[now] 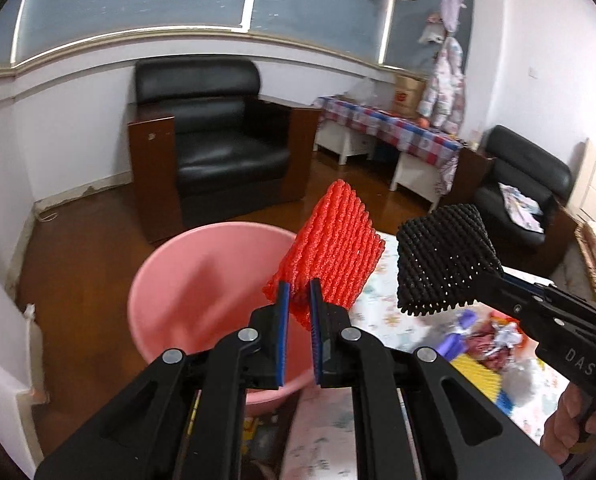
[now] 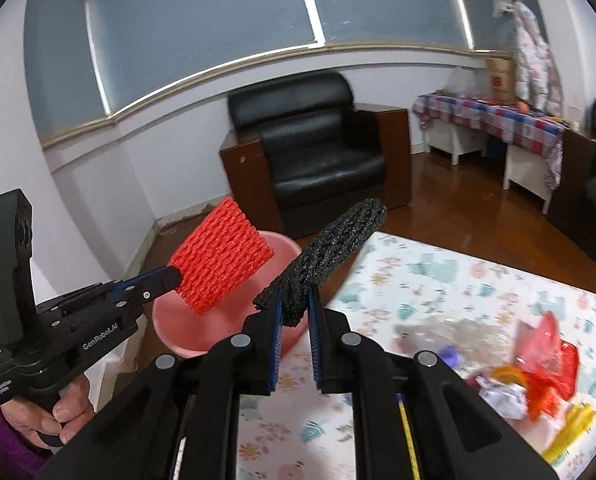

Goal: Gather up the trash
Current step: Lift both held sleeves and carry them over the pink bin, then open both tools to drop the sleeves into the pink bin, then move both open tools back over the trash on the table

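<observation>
My left gripper (image 1: 299, 294) is shut on a red foam net sleeve (image 1: 334, 248), held in the air over the right rim of a pink plastic basin (image 1: 185, 280) on the floor. My right gripper (image 2: 294, 300) is shut on a black foam net sleeve (image 2: 330, 252), which sticks up above the table's left edge. In the left wrist view the black sleeve (image 1: 446, 260) hangs to the right of the red one, over the table. In the right wrist view the red sleeve (image 2: 221, 256) and the left gripper (image 2: 169, 276) are over the basin (image 2: 177, 320).
A table with a floral cloth (image 2: 438, 280) carries a heap of wrappers and plastic scraps (image 2: 534, 376) at its right. A black armchair (image 1: 217, 140) stands against the far wall behind the basin. A low table with a checked cloth (image 1: 398, 128) is further right.
</observation>
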A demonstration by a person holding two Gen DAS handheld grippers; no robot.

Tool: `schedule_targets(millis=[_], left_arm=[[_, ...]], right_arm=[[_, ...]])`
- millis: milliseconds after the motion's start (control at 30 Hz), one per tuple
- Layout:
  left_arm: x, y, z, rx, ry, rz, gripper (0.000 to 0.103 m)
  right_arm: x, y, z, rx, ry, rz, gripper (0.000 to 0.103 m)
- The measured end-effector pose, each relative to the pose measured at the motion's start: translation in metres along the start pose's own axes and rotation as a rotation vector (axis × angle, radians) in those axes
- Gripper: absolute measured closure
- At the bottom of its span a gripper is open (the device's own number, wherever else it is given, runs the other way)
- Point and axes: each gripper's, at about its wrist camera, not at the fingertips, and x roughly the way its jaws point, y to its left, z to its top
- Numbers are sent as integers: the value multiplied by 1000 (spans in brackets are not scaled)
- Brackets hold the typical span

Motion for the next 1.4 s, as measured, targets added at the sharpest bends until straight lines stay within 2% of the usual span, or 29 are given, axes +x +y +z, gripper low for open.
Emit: schedule_targets(millis=[300, 533, 567, 633, 700, 733, 767, 1067, 1233, 1400], left_arm=[[12, 36, -12, -54, 72, 98, 94], [30, 46, -12, -81, 114, 124, 93], [30, 47, -13, -83, 119, 127, 89], [33, 50, -14, -95, 128, 132, 86], [34, 52, -14, -102, 134, 138, 81], [36, 53, -14, -105, 136, 141, 73], [36, 53, -14, -110, 135, 143, 71], [27, 44, -7, -103, 85, 103, 71], [13, 25, 0, -83, 39, 47, 71], [2, -4, 5, -24, 13, -15, 71]], right_arm=[[61, 40, 6, -76, 94, 69, 91], [95, 61, 1, -109, 150, 73, 91], [98, 60, 0, -105, 158, 78, 90], [104, 59, -2, -103, 175, 82, 84], [107, 56, -3, -97, 183, 81, 63], [108, 54, -3, -89, 182, 88, 60], [109, 53, -3, -82, 180, 93, 59], [81, 38, -11, -58, 148, 87, 59], [56, 23, -9, -28, 111, 81, 59], [22, 3, -9, 4, 75, 36, 59]])
